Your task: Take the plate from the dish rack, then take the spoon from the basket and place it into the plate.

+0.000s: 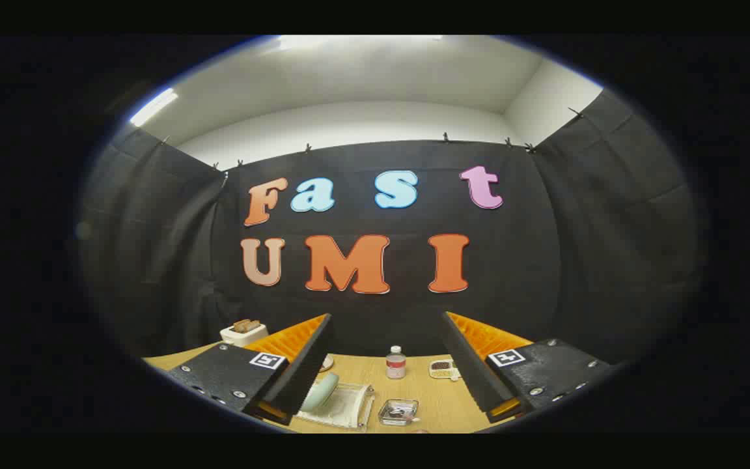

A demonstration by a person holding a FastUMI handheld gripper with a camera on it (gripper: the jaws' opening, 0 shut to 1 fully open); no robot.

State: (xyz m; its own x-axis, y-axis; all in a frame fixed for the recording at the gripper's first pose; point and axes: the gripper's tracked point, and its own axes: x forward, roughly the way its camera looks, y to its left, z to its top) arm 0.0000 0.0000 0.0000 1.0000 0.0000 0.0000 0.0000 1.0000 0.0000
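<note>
Both fingers (297, 355) of the gripper (387, 339) stand wide apart, grasping nothing, above the table (427, 397).

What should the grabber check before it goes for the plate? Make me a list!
1. Gripper open, nothing between the fingers: ok.
2. Plate in the clear dish rack in sight, just ahead of the near finger: ok.
3. Way down to the rack free: ok.
4. Spoon and basket found: cannot tell.
5. Small bottle standing beyond the rack, out of the way: ok.
6. Bare table to set the plate on: ok.
</note>
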